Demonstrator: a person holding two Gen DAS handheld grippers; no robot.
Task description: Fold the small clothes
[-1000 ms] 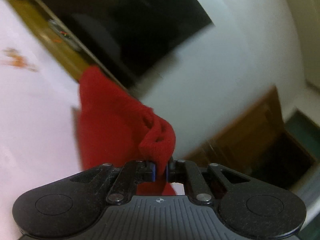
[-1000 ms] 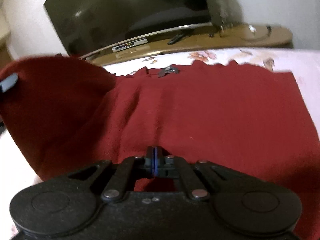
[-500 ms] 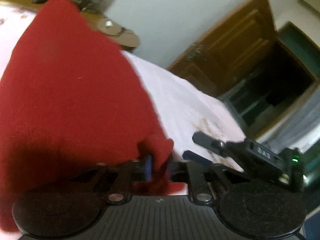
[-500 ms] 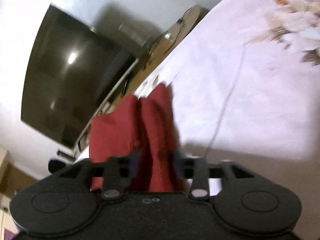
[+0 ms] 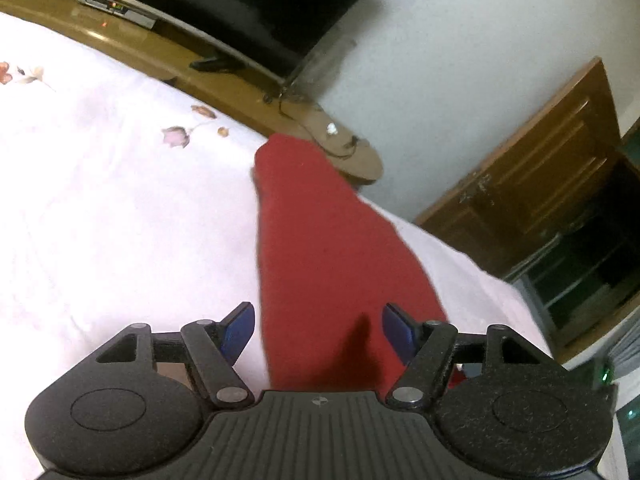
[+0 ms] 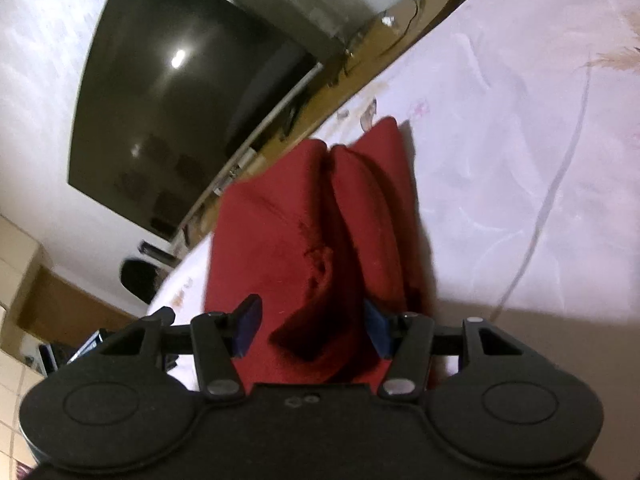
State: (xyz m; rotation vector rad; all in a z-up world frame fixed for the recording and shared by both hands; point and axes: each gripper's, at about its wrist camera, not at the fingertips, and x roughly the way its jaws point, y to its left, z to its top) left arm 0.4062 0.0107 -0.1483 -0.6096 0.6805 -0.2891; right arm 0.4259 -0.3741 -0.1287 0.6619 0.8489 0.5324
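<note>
Since the earlier frames, the red garment (image 5: 332, 264) has been let go: both claws were pinched shut on its cloth then, and their jaws have just been opening. It is now seen lying as a long, narrow folded strip on the pale floral bed sheet (image 5: 120, 216), running away from the cameras toward the wooden TV stand (image 5: 224, 80).

The left claw (image 5: 318, 332) is held wide, with the near end of the strip between the blue pads but pressed by neither. The right claw (image 6: 312, 330) is parted about as far, straddling a thick, layered end of the cloth (image 6: 320, 240); no pressure from its pads can be made out.

Soft, light, limp handling is to be expected, with layers liable to slide apart. A hold is best taken at the near corners, through all layers together.
</note>
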